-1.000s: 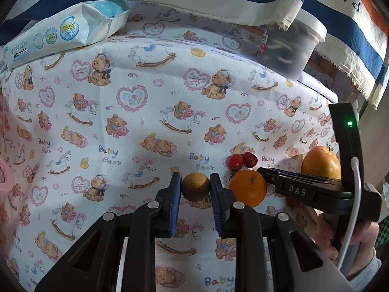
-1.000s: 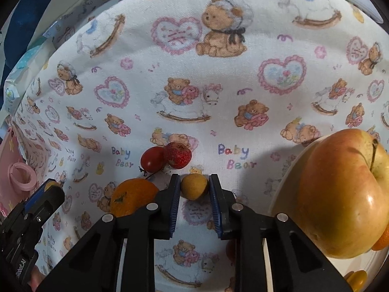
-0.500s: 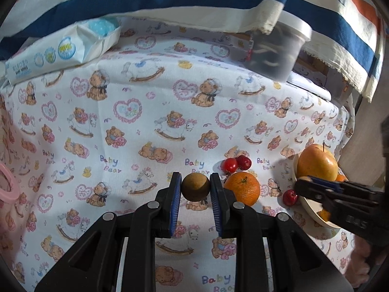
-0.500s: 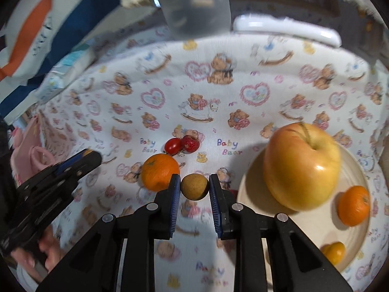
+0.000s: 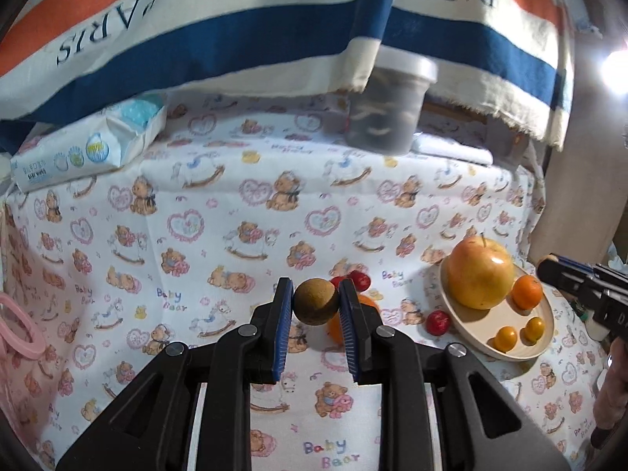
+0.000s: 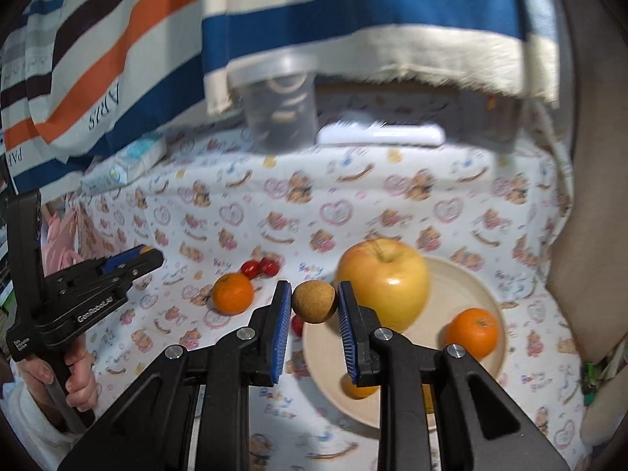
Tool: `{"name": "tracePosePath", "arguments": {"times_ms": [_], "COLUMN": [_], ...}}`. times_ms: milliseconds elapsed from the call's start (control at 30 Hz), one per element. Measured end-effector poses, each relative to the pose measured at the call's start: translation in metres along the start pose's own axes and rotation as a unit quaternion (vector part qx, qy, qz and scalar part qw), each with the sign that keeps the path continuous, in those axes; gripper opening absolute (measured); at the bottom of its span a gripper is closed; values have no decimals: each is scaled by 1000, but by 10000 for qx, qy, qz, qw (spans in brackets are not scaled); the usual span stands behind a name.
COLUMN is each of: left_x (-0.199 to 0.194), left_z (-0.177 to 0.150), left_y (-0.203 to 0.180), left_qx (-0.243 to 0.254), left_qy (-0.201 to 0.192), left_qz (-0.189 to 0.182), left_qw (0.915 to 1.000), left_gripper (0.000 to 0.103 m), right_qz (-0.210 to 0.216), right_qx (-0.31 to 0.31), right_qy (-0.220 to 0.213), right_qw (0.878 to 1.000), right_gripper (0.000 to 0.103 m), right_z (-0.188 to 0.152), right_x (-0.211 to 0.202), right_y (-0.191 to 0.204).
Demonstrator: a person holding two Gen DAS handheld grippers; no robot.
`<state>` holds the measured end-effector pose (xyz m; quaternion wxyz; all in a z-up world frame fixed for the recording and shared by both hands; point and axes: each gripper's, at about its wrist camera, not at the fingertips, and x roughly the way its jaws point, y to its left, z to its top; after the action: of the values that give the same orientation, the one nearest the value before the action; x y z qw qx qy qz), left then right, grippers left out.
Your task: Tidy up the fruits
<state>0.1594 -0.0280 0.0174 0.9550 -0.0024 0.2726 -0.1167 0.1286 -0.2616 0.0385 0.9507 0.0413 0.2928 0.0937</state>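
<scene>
My left gripper (image 5: 316,294) is shut on a small round brown fruit (image 5: 316,306), held above the teddy-bear cloth. Behind its right finger an orange (image 5: 371,301) is partly hidden, with two cherry tomatoes (image 5: 359,279) just beyond. My right gripper (image 6: 314,294) is shut on a second brown fruit (image 6: 314,302), hanging over the left rim of the cream plate (image 6: 463,286). On the plate are a big yellow-red apple (image 6: 382,280), a small orange (image 6: 473,331) and, in the left wrist view, two tiny orange fruits (image 5: 505,338). A red cherry tomato (image 5: 438,322) lies beside the plate.
A baby wipes pack (image 5: 86,153) lies at the back left, and a clear lidded tub (image 5: 388,110) stands at the back middle. A striped towel (image 5: 235,39) hangs over the rear. A pink object (image 5: 15,329) sits at the left edge. A hand (image 6: 78,380) holds the left gripper's handle.
Both grippers have risen and drawn back from the cloth, each still holding its brown fruit. The right one swung from near the loose orange to over the plate's rim.
</scene>
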Motion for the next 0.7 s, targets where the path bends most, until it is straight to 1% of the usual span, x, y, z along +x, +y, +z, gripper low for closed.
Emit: {"name": "tracePosePath", "arguments": {"times_ms": [100, 167, 233, 300, 400, 533, 633, 700], "left_x": [-5, -6, -6, -6, -12, -17, -16, -9], "left_z": [0, -1, -2, -3, -3, 0, 4, 5], "left_y": [-8, -12, -16, -22, -32, -46, -59, -71], "left_qx": [182, 240, 287, 377, 496, 639, 771, 897], "left_qy": [-134, -121, -65, -40, -66, -84, -60, 140], "left_qz": [64, 15, -73, -122, -233, -374, -469, -649], "left_qw": [9997, 9996, 9995, 9992, 9985, 9972, 9959, 9938], "left_gripper": [23, 23, 23, 23, 23, 23, 23, 23], "right_qz": [-106, -216, -190, -164, -308, -223, -399, -369], "right_qx": [50, 118, 291, 395, 401, 556, 643, 805], "right_qy": [-222, -317, -359, -284, -184, 18, 274, 548], "right_qw": [9997, 9992, 9988, 9987, 9986, 9982, 9968, 9946], "right_gripper": [25, 25, 25, 25, 25, 25, 25, 25], "right_z": [0, 1, 1, 2, 1, -3, -8, -11], "right_x": [-9, -11, -12, -11, -7, -2, 6, 15], "right_y": [-12, -20, -30, -37, -40, -48, -53, -62]}}
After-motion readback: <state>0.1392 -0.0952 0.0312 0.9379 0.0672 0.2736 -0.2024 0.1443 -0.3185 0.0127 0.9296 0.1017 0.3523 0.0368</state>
